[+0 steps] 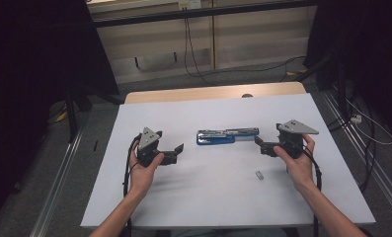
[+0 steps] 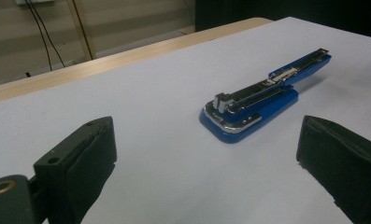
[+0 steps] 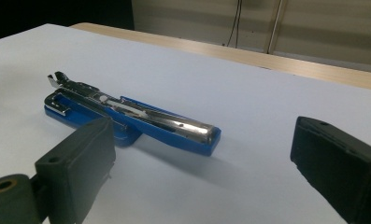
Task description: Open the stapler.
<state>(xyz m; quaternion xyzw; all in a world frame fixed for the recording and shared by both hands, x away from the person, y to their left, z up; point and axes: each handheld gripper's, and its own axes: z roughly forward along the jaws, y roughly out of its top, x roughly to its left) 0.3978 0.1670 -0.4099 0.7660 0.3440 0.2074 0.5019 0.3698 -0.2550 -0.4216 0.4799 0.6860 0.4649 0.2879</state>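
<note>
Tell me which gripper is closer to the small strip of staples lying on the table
Right. The right gripper is just up and left of the staple strip. The left gripper is far off to the strip's left, beyond the blue stapler.

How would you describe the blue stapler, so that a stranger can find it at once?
Look at the white table, near its middle, between the two hand-held grippers. The stapler lies there flat and swung fully open in one long line, with a blue body and shiny metal rails on top. The other loose thing, a small grey piece, lies nearer the person and is far shorter.
</note>
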